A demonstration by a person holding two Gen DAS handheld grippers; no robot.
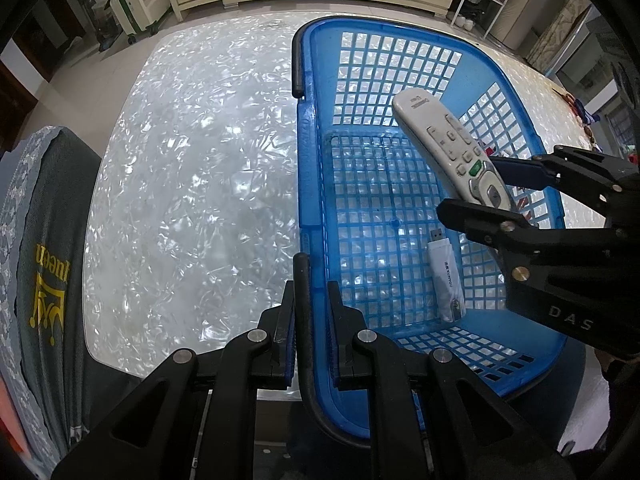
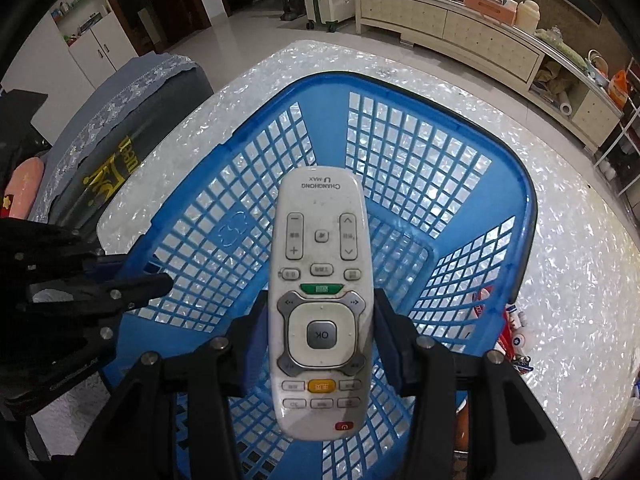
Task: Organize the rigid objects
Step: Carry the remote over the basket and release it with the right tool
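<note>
A white remote control point(image 2: 321, 300), buttons up and slightly grimy, is held tilted above a blue lattice basket point(image 1: 308, 168), its maker's name end pointing to 12 o'clock. On the basket floor, toward 5 o'clock, lies a white USB stick point(image 1: 446, 276), plug bare

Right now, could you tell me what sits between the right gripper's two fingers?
The white remote control, clamped across its width above the blue basket; the right wrist view shows it best.
</note>
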